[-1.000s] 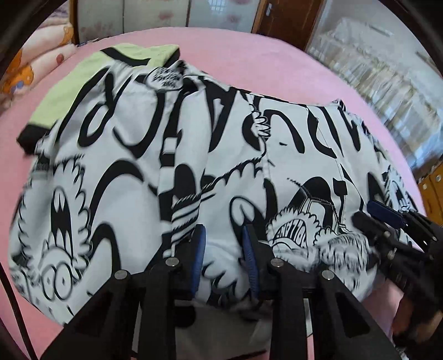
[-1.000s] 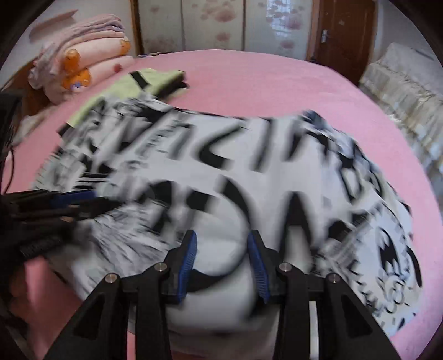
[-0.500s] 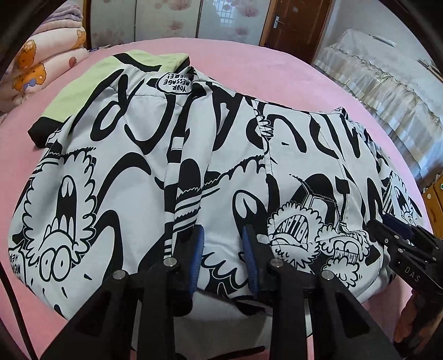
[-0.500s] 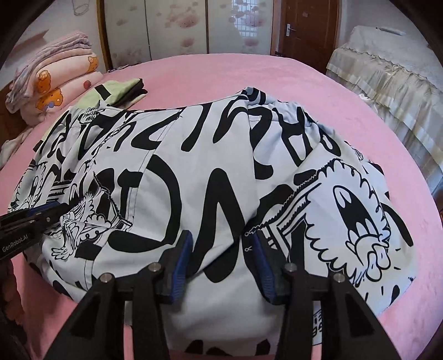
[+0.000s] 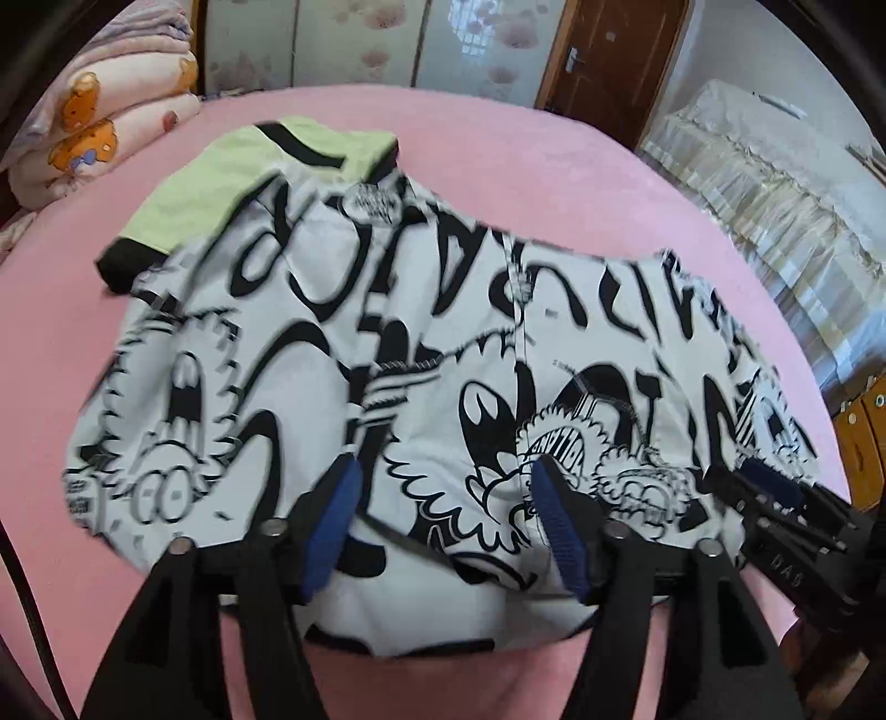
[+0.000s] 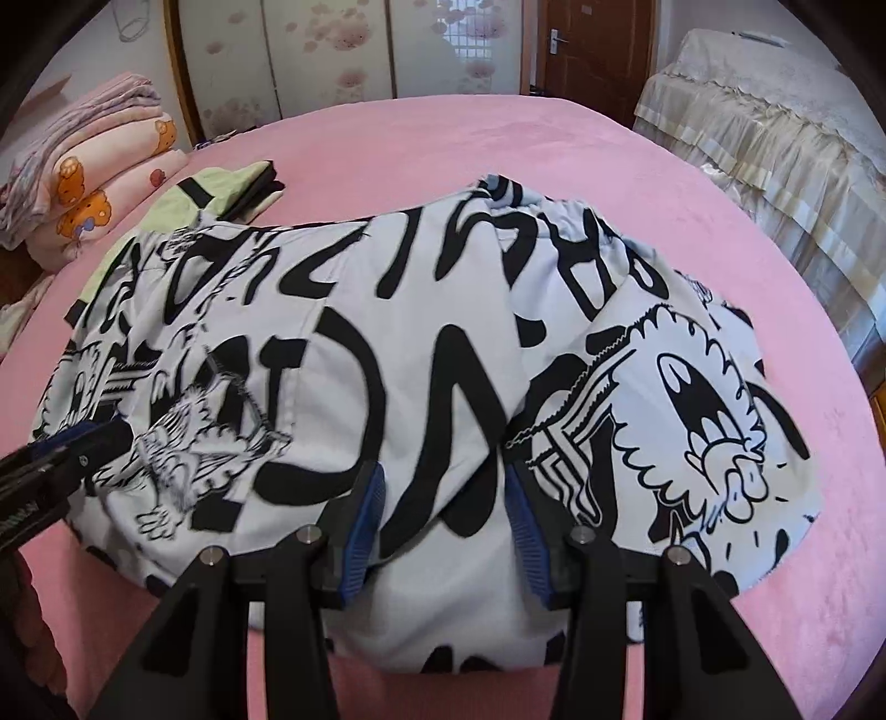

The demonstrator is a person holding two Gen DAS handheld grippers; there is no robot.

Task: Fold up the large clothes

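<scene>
A large white garment with black cartoon print (image 5: 443,343) lies folded over on the pink bed (image 5: 498,166); it also shows in the right wrist view (image 6: 421,343). My left gripper (image 5: 443,515) is open, its blue pads spread over the garment's near edge. My right gripper (image 6: 443,509) is open too, over the near edge further right. The right gripper shows at the right of the left wrist view (image 5: 775,498), and the left gripper at the left of the right wrist view (image 6: 61,459). Neither gripper holds cloth.
A folded lime-green and black garment (image 5: 249,177) lies behind the white one, partly under it. Stacked pink blankets (image 6: 83,183) sit at the far left. A cream-covered bed (image 6: 775,166) stands to the right, a brown door (image 6: 592,50) behind.
Both grippers have opened wider and let go of the garment's near edge. The garment has settled flat on the bed. Both grippers have pulled back slightly.
</scene>
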